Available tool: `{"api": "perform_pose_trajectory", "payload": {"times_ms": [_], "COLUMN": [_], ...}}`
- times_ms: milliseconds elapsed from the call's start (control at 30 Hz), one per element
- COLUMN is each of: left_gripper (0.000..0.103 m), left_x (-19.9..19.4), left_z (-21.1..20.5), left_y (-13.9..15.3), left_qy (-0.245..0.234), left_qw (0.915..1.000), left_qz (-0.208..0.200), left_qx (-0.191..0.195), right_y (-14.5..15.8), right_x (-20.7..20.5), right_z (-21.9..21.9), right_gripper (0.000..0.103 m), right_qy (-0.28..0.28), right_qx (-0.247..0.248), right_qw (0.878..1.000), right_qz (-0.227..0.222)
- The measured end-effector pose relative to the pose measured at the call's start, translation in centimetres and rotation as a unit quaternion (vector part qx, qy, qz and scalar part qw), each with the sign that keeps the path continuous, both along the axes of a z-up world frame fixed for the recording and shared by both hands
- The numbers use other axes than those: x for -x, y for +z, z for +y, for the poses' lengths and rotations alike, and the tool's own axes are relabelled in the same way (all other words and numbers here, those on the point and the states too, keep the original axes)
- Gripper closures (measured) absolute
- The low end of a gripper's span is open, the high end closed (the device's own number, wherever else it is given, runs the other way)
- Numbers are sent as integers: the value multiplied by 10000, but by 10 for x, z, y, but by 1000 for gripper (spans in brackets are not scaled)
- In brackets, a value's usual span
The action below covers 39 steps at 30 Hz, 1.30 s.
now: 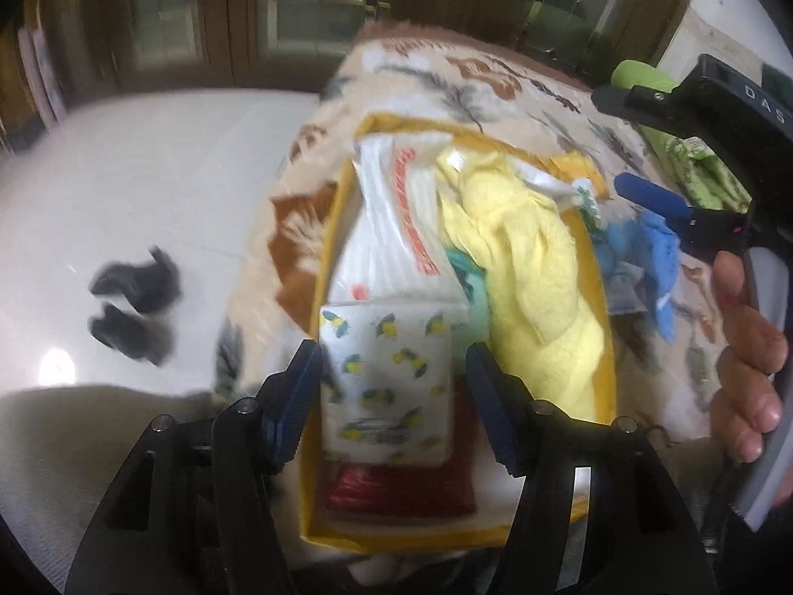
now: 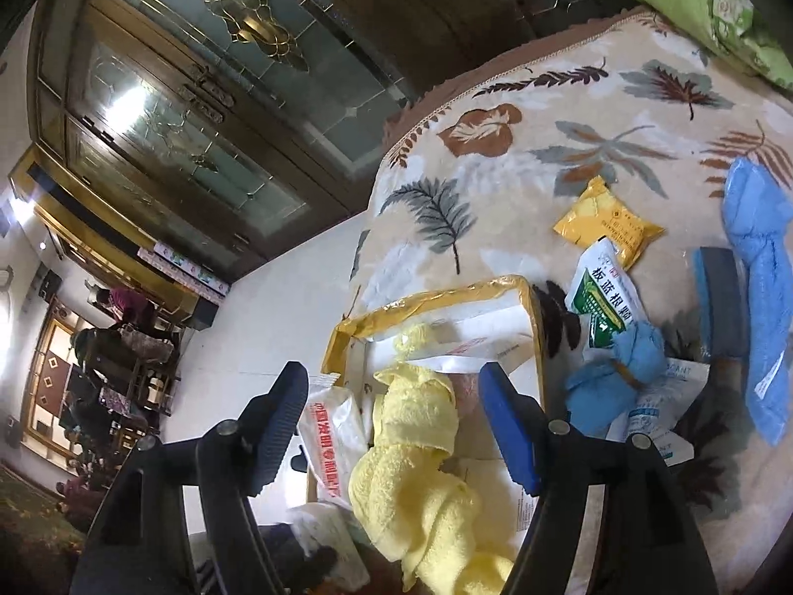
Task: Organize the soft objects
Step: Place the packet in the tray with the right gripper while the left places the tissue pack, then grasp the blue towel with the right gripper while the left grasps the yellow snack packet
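A yellow-rimmed box (image 1: pixel 347 188) lies on the leaf-patterned bed cover (image 1: pixel 446 79). In it are a white plastic pack with red print (image 1: pixel 396 228), a yellow towel (image 1: pixel 535 272), a red item (image 1: pixel 396 491) and a white tissue pack with lemon print (image 1: pixel 386 386). My left gripper (image 1: pixel 391 396) is open, its fingers on either side of the lemon pack. My right gripper (image 2: pixel 391 426) is open above the yellow towel (image 2: pixel 416 471) in the box (image 2: pixel 426 297). The right gripper also shows in the left wrist view (image 1: pixel 659 198).
On the cover beside the box lie a blue cloth (image 2: pixel 763 297), a smaller blue cloth (image 2: pixel 619 372), a yellow sachet (image 2: pixel 604 223), a green-and-white sachet (image 2: pixel 602 297) and a green pillow (image 2: pixel 694 5). Black shoes (image 1: pixel 134 307) lie on the white floor. A wooden glass cabinet (image 2: pixel 198 99) stands behind.
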<state>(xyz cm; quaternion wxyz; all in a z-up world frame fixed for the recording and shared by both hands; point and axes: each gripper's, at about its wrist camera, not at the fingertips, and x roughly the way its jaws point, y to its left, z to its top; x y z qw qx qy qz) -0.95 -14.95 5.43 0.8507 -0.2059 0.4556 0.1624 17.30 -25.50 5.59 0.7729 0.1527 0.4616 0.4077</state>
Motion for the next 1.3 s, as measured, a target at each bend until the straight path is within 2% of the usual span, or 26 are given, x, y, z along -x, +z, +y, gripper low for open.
{"api": "perform_pose_trajectory", "payload": {"times_ms": [100,167,233,300,400,500,567,633,700,767,833,867,933,1000,1067,1133,1200,1300], "left_gripper": [42,42,42,42,42,42,42,42,42,42,42,42,42,42,42,42,42,42], "left_x": [3,7,7,10,14,9,4,5,5,-1,-13,-24,-52,-81,-109,-134,-146,-166], "left_z": [0,5,6,4,-3,-5,-10,-14,-16,-16,-19,-24,-39,-51,-65,-77,-82,-80], "left_y": [7,6,1,3,12,7,9,20,36,52,69,78,90,91,86,82,79,72], "left_qy": [-111,-19,-15,-91,-234,-164,-104,-61,46,218,329,300,46,-276,-588,-836,-853,-844], "left_qw": [9989,9972,9971,9974,9983,9983,9994,9988,9976,9958,9937,9929,9932,9951,9957,9949,9946,9907], "left_qz": [-282,-468,-341,-337,-416,-354,-266,-477,-681,-874,-1068,-1142,-1140,-943,-708,-550,-563,-793], "left_qx": [345,588,685,624,336,433,172,34,-110,-128,-90,-115,-235,-134,45,117,198,713], "right_y": [4,9,13,14,15,18,9,-2,-5,-8,-14,-16,-21,-34,-45,-52,-56,-65], "right_x": [0,1,3,0,-3,-7,-17,-32,-44,-55,-63,-69,-74,-77,-82,-85,-87,-89], "right_z": [-4,-7,-11,-14,-20,-33,-41,-53,-74,-100,-120,-129,-142,-155,-156,-151,-152,-157], "right_gripper": [31,31,31,31,31,31,31,31,31,31,31,31,31,31,31,31,31,31], "right_qy": [-88,-173,-221,-400,-520,-738,-844,-1103,-1692,-2339,-2780,-2967,-3207,-3387,-3252,-3112,-3071,-3074], "right_qx": [-225,-298,-393,-422,-603,-629,-745,-963,-933,-986,-1096,-961,-668,-494,-448,-217,-135,5], "right_qw": [9997,9993,9987,9982,9968,9952,9935,9874,9781,9621,9464,9418,9363,9266,9261,9300,9300,9260], "right_qz": [-18,-116,-228,-156,-27,-94,168,595,771,996,1227,1254,1266,1560,1861,1945,2016,2193]}}
